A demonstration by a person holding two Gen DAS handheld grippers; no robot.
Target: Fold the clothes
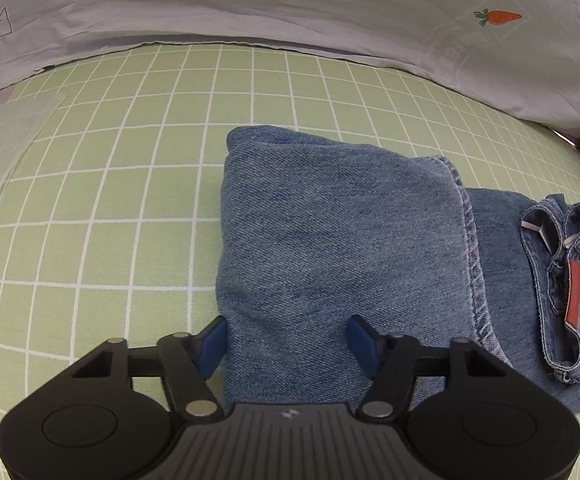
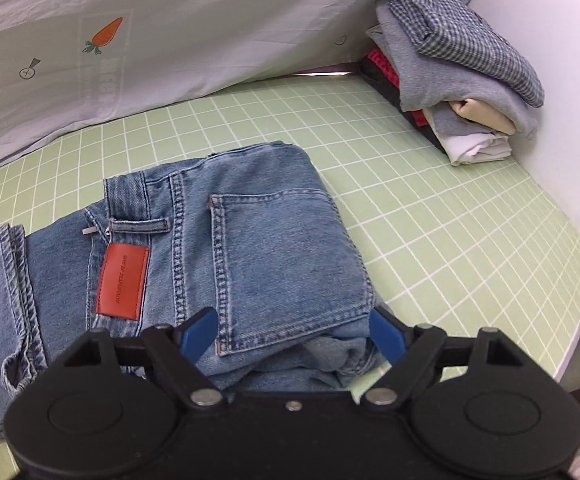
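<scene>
Now, folded blue jeans (image 1: 329, 232) on the green grid mat (image 1: 110, 200).
Left gripper (image 1: 288, 342) and right gripper (image 2: 291, 334) both straddle denim, jaws apart, pads not pressing; stacked folded clothes (image 2: 449, 76) sit nearby.

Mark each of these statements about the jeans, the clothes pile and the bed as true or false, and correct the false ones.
1. The jeans lie folded on a green checked sheet. True.
2. The leather patch on the waistband is blue. False: it is orange-red.
3. A pile of folded clothes sits in the far right corner by the wall. True.
4. The grey cover carries a printed banana. False: it shows a carrot.
5. A checked garment tops the pile. True.
</scene>
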